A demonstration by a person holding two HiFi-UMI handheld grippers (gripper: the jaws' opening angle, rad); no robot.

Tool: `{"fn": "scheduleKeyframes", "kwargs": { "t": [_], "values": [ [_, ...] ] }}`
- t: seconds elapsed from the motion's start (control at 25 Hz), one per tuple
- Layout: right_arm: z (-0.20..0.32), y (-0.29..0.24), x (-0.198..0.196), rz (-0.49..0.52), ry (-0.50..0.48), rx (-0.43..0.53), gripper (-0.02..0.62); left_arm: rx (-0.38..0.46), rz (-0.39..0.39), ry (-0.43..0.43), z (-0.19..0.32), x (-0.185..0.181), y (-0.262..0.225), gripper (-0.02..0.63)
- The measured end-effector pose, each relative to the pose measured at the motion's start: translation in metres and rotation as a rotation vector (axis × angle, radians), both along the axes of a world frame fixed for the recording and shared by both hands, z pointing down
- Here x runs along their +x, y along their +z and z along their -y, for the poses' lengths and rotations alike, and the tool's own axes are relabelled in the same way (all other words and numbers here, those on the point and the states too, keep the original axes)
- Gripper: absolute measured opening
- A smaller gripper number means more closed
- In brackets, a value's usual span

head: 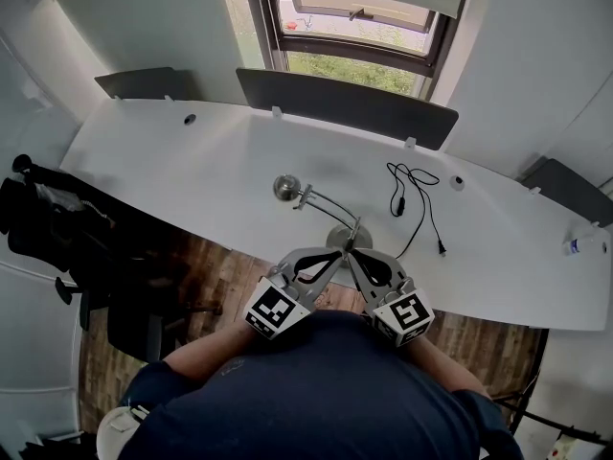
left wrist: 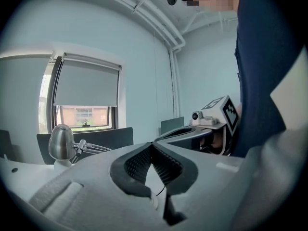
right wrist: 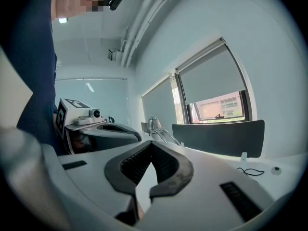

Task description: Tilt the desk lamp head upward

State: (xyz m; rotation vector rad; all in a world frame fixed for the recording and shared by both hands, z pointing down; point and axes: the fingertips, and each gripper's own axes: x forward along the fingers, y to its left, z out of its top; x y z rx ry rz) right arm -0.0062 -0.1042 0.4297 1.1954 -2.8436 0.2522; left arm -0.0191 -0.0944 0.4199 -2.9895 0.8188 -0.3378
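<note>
- A white worktop [head: 192, 171] runs beneath the window; the desk lamp head [head: 285, 188] stands mid-worktop, untouched.
- The left hand-held gripper [head: 335, 255] and right hand-held gripper [head: 351, 255] are both closed and empty, near the lamp's base [head: 341, 238]. Tilting seems not yet begun.

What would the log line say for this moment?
left gripper: shut, empty | right gripper: shut, empty | desk lamp: not held | tilt: not begun

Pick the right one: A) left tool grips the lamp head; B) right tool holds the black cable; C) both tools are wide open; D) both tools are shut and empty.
D: the left tool and right tool each show jaws together with nothing between, and the lamp head stands clear of both.
</note>
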Motion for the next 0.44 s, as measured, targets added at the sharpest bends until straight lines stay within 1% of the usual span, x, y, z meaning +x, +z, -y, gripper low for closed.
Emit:
{"fn": "scheduleKeyframes", "kwargs": {
  "t": [0.44],
  "values": [
    [-0.0017,0.0007,0.0001,0.001,0.005,-0.010,0.011,0.001,-0.005,0.000,-0.0014,-0.0002,-0.0009,0.006]
  ]
}}
